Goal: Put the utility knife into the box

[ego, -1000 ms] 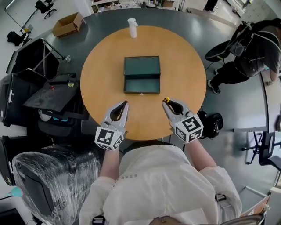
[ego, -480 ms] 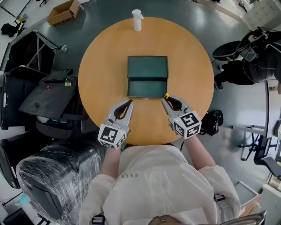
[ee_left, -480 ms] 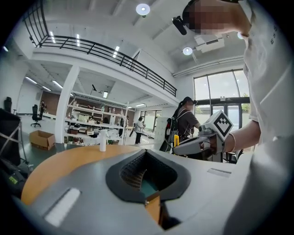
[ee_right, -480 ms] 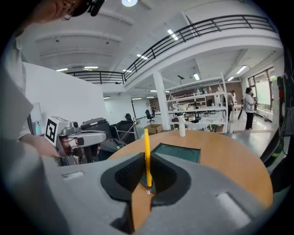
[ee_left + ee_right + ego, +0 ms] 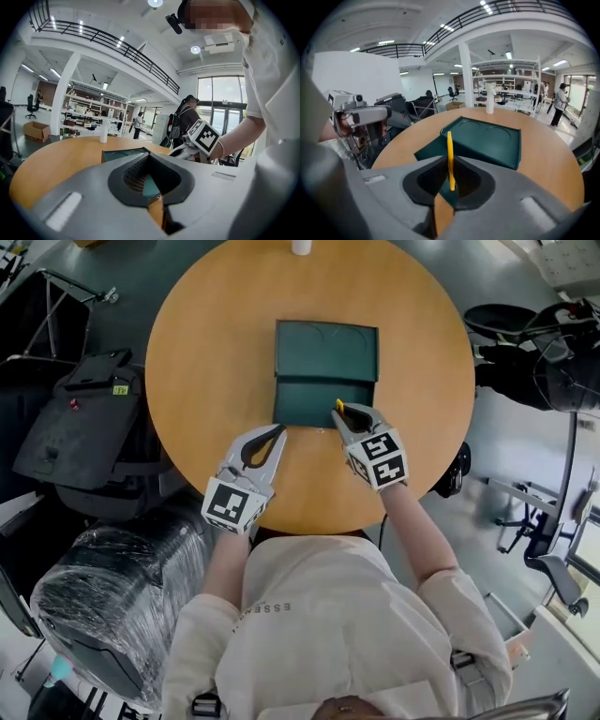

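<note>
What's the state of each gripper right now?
left gripper: jaws closed, nothing between them.
right gripper: jaws closed on the knife.

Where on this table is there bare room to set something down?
The table is bare left of the green box and right of it, out to the rim. The strip between box and white bottle is free. The near side is crowded: left gripper and right gripper at the box's front.
</note>
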The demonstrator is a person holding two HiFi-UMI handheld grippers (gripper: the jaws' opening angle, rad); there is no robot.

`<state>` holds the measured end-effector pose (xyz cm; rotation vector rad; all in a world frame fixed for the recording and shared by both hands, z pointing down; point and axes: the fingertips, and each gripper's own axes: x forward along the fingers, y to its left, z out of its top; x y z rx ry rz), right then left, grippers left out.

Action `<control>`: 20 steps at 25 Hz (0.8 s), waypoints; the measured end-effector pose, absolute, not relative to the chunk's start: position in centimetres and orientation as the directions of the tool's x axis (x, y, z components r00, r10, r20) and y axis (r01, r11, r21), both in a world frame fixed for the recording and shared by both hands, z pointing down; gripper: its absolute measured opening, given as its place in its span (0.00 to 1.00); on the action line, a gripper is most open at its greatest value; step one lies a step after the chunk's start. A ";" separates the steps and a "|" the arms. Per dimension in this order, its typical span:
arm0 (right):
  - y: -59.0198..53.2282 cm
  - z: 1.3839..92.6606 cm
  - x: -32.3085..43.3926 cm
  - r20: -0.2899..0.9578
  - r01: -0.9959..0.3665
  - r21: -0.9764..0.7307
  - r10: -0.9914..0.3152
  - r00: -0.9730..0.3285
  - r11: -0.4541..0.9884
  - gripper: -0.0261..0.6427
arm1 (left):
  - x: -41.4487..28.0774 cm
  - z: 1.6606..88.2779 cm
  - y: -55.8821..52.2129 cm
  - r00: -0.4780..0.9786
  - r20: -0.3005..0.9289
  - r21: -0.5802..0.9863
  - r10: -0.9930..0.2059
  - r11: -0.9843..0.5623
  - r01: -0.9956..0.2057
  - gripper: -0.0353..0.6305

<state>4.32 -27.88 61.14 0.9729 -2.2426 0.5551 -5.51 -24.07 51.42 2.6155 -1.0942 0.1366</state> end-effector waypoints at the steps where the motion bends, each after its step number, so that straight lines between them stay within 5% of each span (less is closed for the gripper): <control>1: -28.1 62.1 4.0 0.708 -0.743 -0.139 -0.459 -0.537 0.655 0.08 | -5.6 51.5 -24.2 0.703 0.205 0.246 -0.681 -0.660 -0.710 0.06; 6: -30.4 66.8 3.6 0.812 -0.705 -0.154 -0.317 -0.490 0.692 0.08 | -5.8 53.1 -24.5 0.706 0.219 0.283 -0.673 -0.649 -0.706 0.06; 20: -31.3 71.4 2.3 0.876 -0.684 -0.126 -0.243 -0.417 0.718 0.08 | -8.3 54.5 -25.4 0.665 0.235 0.339 -0.709 -0.581 -0.740 0.06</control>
